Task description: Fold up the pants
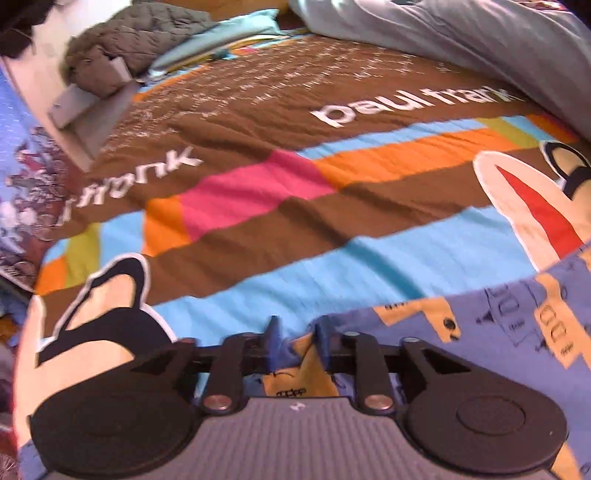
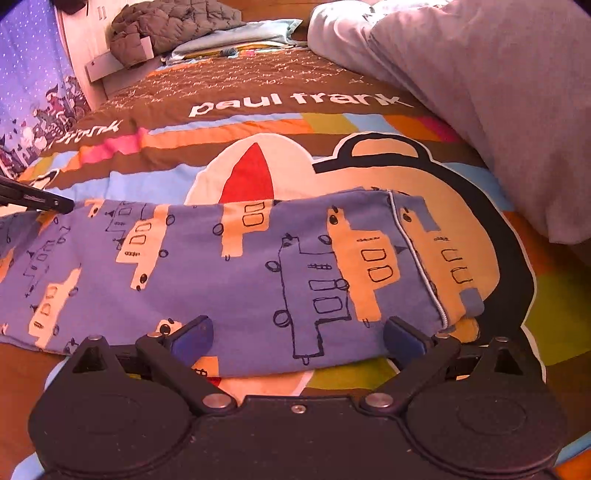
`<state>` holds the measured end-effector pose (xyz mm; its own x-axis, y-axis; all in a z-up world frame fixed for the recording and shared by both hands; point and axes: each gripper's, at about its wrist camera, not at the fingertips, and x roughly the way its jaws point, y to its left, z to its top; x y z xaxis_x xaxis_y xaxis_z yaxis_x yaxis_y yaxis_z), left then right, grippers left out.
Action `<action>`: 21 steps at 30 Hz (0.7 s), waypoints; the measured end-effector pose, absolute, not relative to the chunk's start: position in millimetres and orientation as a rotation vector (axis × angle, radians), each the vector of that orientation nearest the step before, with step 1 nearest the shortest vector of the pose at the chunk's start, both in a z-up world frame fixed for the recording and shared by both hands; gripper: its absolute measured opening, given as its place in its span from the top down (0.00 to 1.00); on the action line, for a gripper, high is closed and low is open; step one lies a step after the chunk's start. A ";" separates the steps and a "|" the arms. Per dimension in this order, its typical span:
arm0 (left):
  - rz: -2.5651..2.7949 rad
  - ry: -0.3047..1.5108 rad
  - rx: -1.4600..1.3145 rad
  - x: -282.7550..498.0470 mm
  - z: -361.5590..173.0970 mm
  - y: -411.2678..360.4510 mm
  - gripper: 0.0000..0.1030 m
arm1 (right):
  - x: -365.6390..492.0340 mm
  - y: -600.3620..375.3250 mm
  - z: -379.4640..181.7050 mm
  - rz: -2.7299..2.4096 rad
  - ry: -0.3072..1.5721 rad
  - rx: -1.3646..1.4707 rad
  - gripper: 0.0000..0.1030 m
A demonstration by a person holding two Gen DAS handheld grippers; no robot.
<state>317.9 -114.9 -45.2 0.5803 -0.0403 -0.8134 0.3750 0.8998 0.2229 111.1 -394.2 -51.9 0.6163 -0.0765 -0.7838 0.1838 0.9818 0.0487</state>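
Note:
The pants are blue with orange bus prints. They lie flat and folded lengthwise across the bed cover, with a piped hem at their right end. My right gripper stands wide open over the pants' near edge, one blue pad on either side and not pressing. In the left wrist view the pants fill the lower right. My left gripper is at their left end, its jaws partly apart with a ridge of the cloth between the pads, which do not press on it. A black part of the left gripper shows at the pants' far left.
The colourful striped bed cover spreads out beyond the pants. A grey duvet is heaped at the right. A quilted olive jacket and a light blue pillow lie at the head end, by a white board.

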 end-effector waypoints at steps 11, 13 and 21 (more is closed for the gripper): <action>-0.670 0.793 0.259 262.5 -9.1 -239.2 0.39 | 85.3 -484.9 -35.6 -0.222 0.680 0.470 0.04; -0.711 0.792 0.263 254.8 -18.7 -280.1 0.39 | 75.1 -509.3 -39.1 -0.249 0.648 0.615 0.04; -0.681 0.832 0.477 257.7 -80.0 -403.4 0.37 | 54.6 -538.7 -43.0 -0.368 0.646 0.629 0.03</action>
<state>257.7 -403.4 -80.0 0.4857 -0.3579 -0.7975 0.7110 0.6924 0.1223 54.6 -538.7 -43.0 0.7449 -0.1253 -0.6554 0.5002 0.7548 0.4243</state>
